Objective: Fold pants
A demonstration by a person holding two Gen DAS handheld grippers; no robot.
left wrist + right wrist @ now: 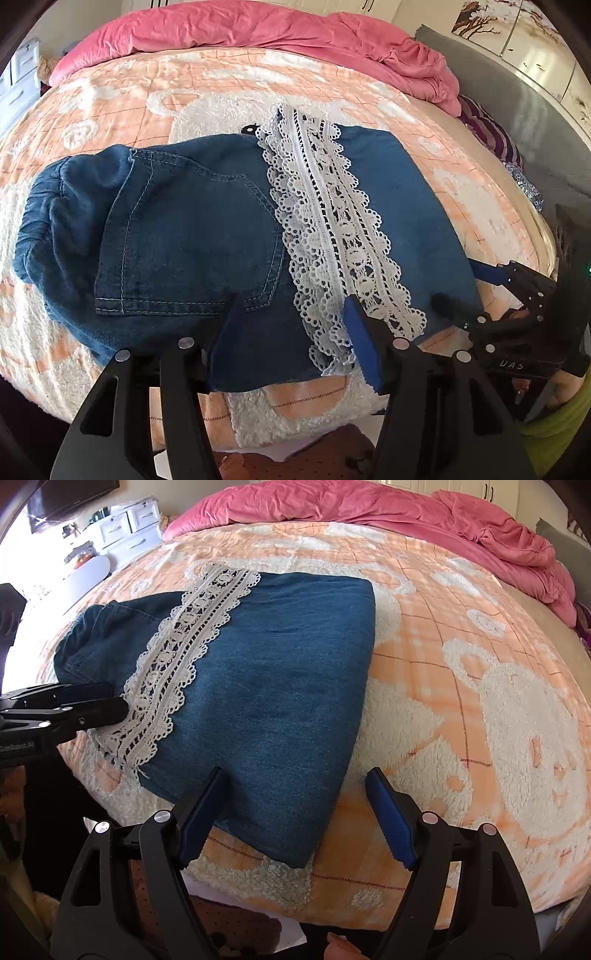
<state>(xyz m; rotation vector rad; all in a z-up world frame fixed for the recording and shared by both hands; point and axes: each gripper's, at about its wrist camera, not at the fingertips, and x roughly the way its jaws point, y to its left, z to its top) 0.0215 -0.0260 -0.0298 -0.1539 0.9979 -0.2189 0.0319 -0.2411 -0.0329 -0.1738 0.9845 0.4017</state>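
Denim pants point(192, 229), folded on bed point(461, 657): soft, limp, lace-trimmed; grip near hem. Left gripper point(291, 332), right gripper point(295, 805): jaws released.

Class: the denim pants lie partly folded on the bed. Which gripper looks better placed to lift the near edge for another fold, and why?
Probably the left gripper: its open jaws straddle the pants at the near hem by the lace trim. The right gripper, also open, sits at the corner, one finger off the fabric.

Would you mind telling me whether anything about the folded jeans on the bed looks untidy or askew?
The jeans are mostly neat, but the waistband end is bunched and the lace trim runs diagonally.
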